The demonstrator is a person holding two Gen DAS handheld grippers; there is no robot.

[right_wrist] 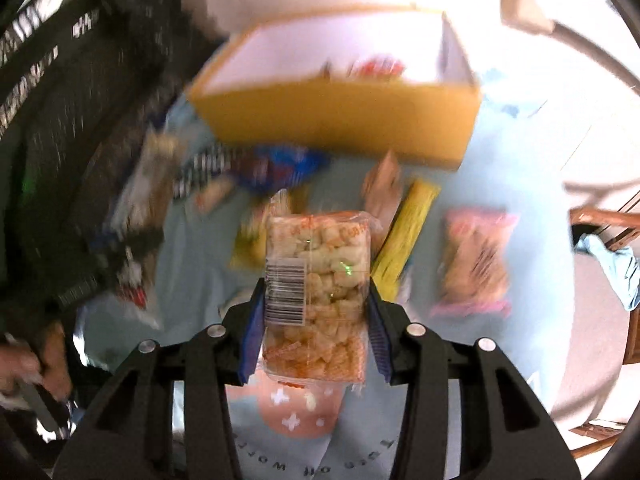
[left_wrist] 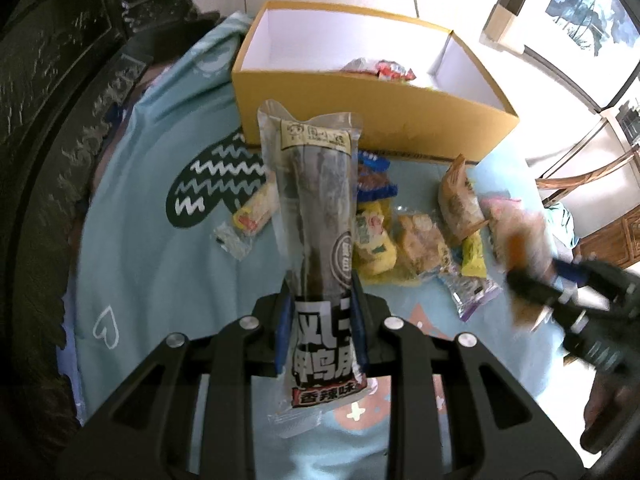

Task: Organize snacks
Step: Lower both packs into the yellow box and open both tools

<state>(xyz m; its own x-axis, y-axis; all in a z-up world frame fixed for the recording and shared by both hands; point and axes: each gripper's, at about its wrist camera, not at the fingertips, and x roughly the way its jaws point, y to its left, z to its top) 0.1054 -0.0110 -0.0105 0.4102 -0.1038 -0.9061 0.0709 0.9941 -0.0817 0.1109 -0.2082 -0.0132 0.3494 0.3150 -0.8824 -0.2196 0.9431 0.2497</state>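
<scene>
Long glossy clear-plastic sausage pack (left_wrist: 320, 216) w/ matt paper-look label. Yellow cardboard box (left_wrist: 372, 108), matt outside, smooth white inside. Pale blue printed cloth (left_wrist: 160, 272), soft, matt. Clear shiny plastic puffed-snack pack (right_wrist: 318, 292), paper barcode sticker. Brown wooden chair (left_wrist: 588, 172), semi-gloss.

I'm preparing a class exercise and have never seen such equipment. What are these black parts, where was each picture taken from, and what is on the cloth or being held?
A person holds a two-finger gripper in each hand; a camera on each looks along its fingers. The left gripper is shut on a long dark duck-neck snack packet. The right gripper clamps a clear pack of puffed rice cake; that view is motion-blurred. Loose snack packets lie on a light-blue cloth before a yellow cardboard box already holding some.
</scene>
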